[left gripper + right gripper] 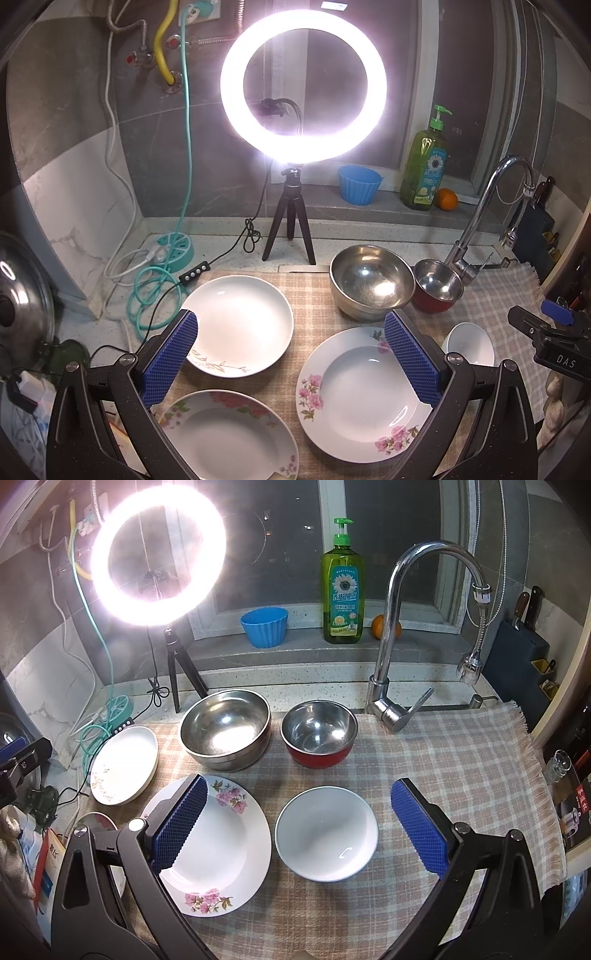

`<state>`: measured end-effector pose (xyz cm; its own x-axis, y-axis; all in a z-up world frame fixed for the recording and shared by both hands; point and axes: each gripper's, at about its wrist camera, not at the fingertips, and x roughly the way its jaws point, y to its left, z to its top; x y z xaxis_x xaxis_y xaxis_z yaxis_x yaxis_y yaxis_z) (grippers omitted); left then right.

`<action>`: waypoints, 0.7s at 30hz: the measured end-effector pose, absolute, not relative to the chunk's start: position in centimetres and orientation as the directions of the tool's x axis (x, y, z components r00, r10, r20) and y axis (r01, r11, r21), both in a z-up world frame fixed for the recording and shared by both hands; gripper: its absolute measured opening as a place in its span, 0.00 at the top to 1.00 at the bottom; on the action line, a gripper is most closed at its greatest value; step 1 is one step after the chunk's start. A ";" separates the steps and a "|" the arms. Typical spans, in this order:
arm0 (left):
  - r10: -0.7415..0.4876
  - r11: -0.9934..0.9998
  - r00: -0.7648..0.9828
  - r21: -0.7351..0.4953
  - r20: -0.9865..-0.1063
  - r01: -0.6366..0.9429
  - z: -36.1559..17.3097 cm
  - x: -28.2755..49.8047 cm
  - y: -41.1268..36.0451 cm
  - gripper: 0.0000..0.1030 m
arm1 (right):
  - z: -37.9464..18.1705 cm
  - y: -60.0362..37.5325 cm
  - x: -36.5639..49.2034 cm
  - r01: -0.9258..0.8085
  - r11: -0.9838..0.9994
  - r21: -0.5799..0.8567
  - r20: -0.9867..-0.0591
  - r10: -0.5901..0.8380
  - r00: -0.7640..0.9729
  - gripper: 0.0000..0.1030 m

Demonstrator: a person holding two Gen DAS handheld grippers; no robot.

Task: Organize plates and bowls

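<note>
Three plates lie on the checked cloth [461, 768]: a white plate with a leaf sprig [240, 325] [123, 764], a pink-flowered plate [354, 395] [221, 849], and a red-flowered plate [229, 439] at the near left. Behind them stand a large steel bowl [371, 280] [226, 733] and a smaller red-sided steel bowl [437, 286] [318, 733]. A white bowl [327, 832] [471, 341] sits right of the pink-flowered plate. My left gripper [291, 325] hovers open above the plates. My right gripper [299, 790] hangs open over the white bowl. Neither holds anything.
A lit ring light on a tripod [290, 214] [173, 672] stands at the back, with cables and a teal power strip [175, 247] beside it. A tap [391, 701] rises at the back right. The sill carries a blue cup [264, 626], soap bottle [341, 590] and orange [447, 199].
</note>
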<state>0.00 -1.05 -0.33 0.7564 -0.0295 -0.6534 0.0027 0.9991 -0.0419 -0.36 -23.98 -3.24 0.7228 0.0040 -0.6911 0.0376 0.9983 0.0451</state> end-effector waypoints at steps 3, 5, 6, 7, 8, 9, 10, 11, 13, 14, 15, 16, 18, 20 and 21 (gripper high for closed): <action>-0.033 0.999 0.757 -0.041 -0.652 0.008 -0.4 0.0 -1.1 0.02 | -3.4 -23.6 -0.2 0.031 0.998 0.047 -0.693 0.010 0.721 0.01; -0.035 0.999 0.756 -0.040 -0.653 0.012 -0.4 0.1 -1.1 0.02 | -3.3 -23.7 -0.3 0.036 0.998 0.045 -0.692 0.006 0.721 0.01; -0.036 0.999 0.756 -0.040 -0.654 0.013 -0.4 0.1 -1.2 0.02 | -3.3 -23.8 -0.3 0.034 0.998 0.046 -0.692 0.008 0.722 0.01; -0.037 0.999 0.755 -0.040 -0.655 0.014 -0.4 0.1 -1.2 0.02 | -3.3 -23.7 -0.3 0.033 0.998 0.048 -0.694 0.009 0.720 0.01; -0.036 0.999 0.755 -0.039 -0.655 0.014 -0.5 0.2 -1.2 0.02 | -3.4 -23.5 -0.2 0.033 0.998 0.049 -0.696 0.011 0.718 0.01; -0.036 0.999 0.755 -0.040 -0.655 0.014 -0.5 0.2 -1.2 0.02 | -3.4 -23.5 -0.2 0.033 0.998 0.050 -0.697 0.011 0.717 0.01; -0.036 0.999 0.755 -0.041 -0.655 0.012 -0.5 0.2 -1.2 0.02 | -3.5 -23.3 -0.1 0.032 0.998 0.051 -0.698 0.013 0.716 0.01; -0.038 0.999 0.754 -0.044 -0.656 0.012 -0.5 0.2 -1.1 0.02 | -3.5 -23.4 -0.2 0.032 0.998 0.051 -0.697 0.012 0.717 0.01; -0.036 0.999 0.754 -0.042 -0.656 0.012 -0.5 0.3 -1.1 0.02 | -3.6 -23.4 -0.1 0.032 0.998 0.048 -0.695 0.011 0.718 0.01; -0.036 0.999 0.753 -0.041 -0.657 0.012 -0.6 0.3 -1.1 0.02 | -3.6 -23.4 -0.1 0.032 0.998 0.047 -0.696 0.010 0.718 0.01; -0.037 0.999 0.752 -0.041 -0.658 0.013 -0.6 0.4 -1.1 0.02 | -3.6 -23.5 0.0 0.032 0.998 0.048 -0.697 0.010 0.717 0.01; -0.038 0.999 0.751 -0.042 -0.660 0.014 -0.7 0.4 -1.1 0.02 | -3.6 -23.5 0.0 0.033 0.998 0.049 -0.697 0.011 0.717 0.01; -0.039 0.999 0.750 -0.042 -0.661 0.015 -0.7 0.5 -1.1 0.02 | -3.7 -23.6 0.0 0.033 0.998 0.052 -0.699 0.013 0.715 0.01; -0.039 0.999 0.749 -0.042 -0.661 0.015 -0.7 0.5 -1.1 0.02 | -3.8 -23.6 0.1 0.032 0.998 0.052 -0.702 0.014 0.712 0.01; -0.039 0.999 0.749 -0.041 -0.662 0.015 -0.8 0.6 -1.1 0.02 | -3.8 -23.6 0.1 0.032 0.998 0.052 -0.702 0.013 0.713 0.01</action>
<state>0.60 -1.11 -0.80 0.7486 -0.0389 -0.6619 0.0154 0.9990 -0.0413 0.07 -23.60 -3.80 0.7125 0.0133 -0.7015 0.0325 0.9981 0.0519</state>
